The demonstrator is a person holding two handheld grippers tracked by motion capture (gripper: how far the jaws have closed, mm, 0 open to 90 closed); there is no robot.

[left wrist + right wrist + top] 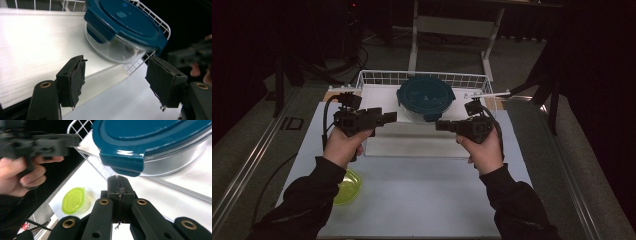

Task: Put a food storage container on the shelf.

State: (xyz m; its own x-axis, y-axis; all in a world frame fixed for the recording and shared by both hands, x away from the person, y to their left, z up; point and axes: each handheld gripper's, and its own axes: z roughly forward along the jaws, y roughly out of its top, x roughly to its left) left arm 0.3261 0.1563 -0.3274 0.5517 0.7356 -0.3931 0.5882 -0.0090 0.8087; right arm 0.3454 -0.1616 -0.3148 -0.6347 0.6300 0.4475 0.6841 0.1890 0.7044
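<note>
Right gripper view has my right gripper pinched shut on nothing, its tip just under the latch tab of the round glass container with the teal snap lid, which sits in the white wire basket. My left gripper stands wide and empty beside it. I'd hook that tab upward while the left steadies the bowl.

Table: white top, bare in the middle.
Wire basket: on the table, beyond both sets of jaws.
Green lidded tub: on the table, behind the left jaws, seemingly near the edge.
</note>
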